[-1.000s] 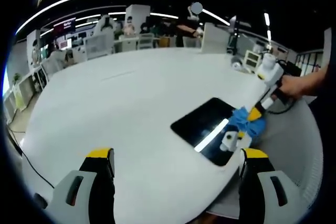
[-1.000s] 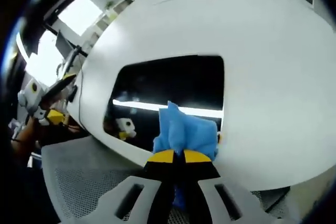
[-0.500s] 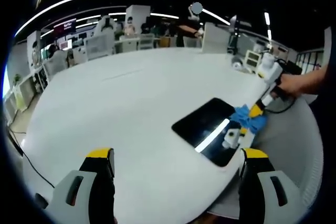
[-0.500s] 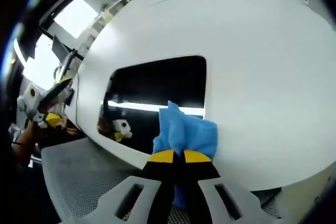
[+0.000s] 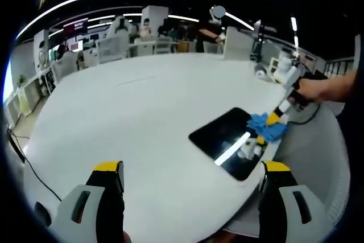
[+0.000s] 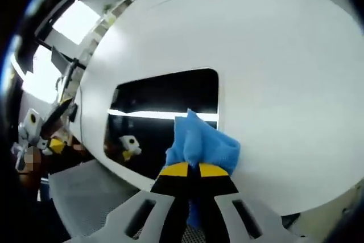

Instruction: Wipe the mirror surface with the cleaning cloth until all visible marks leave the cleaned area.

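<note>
1. In my right gripper view, the right gripper (image 6: 189,169) has its yellow-tipped jaws clenched on the blue cleaning cloth (image 6: 202,144), which bunches up just above them at lower centre.
2. The cloth presses on the mirror (image 6: 165,112), a dark rectangle lying flat on the white table (image 6: 273,72). It covers the mirror's lower right corner and laps onto the table beside it.
3. Compared with a second ago, the mirror's right edge sits further left in this view, so the cloth now straddles that edge where earlier it lay inside the glass.
4. A bright strip of reflected light crosses the mirror, and a small white-and-yellow reflection shows at its lower left.
5. In my left gripper view, the left gripper (image 5: 190,181) hangs released, its jaws wide apart over bare table at the bottom of the frame.
6. There the mirror (image 5: 219,138) lies right of centre, with the cloth (image 5: 266,127) at its far right corner. The cloth has crept slightly up the frame since the earlier picture.
</note>
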`<state>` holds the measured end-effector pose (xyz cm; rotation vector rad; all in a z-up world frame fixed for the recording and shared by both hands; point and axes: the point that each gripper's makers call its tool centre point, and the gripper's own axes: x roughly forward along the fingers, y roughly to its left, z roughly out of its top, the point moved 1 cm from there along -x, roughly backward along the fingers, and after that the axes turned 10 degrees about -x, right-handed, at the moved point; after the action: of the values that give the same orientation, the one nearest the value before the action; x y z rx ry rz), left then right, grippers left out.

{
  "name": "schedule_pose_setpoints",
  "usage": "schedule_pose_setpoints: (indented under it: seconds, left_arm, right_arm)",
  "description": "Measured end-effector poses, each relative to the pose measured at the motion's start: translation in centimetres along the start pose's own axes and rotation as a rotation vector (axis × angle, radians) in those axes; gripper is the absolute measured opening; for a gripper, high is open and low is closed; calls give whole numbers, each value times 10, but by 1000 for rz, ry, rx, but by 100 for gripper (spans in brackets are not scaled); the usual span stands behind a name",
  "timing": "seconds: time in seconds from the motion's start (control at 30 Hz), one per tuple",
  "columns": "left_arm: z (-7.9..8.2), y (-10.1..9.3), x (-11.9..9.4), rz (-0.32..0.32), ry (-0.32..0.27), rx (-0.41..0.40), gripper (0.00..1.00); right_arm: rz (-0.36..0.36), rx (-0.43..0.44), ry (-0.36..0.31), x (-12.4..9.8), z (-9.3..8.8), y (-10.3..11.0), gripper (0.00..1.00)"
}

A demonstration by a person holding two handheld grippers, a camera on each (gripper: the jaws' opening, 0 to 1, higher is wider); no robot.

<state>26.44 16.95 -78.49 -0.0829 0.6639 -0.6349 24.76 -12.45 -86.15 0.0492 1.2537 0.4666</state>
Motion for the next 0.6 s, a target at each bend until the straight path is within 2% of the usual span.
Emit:
schedule_pose_setpoints:
  seconds: [0.23,0.43,0.6]
  left_arm:
    - [-1,0,1,3,-3,-15,99]
    - [-5,-5,3,-5,0,-22,99]
    - [-7,-6,4,-9,2,-27,99]
  right_arm:
    - [-31,-8,13,9,31,-11,0]
    - [-27,2,43,15,55,-20,0]
    - [-49,-38,39,24,78,-29,0]
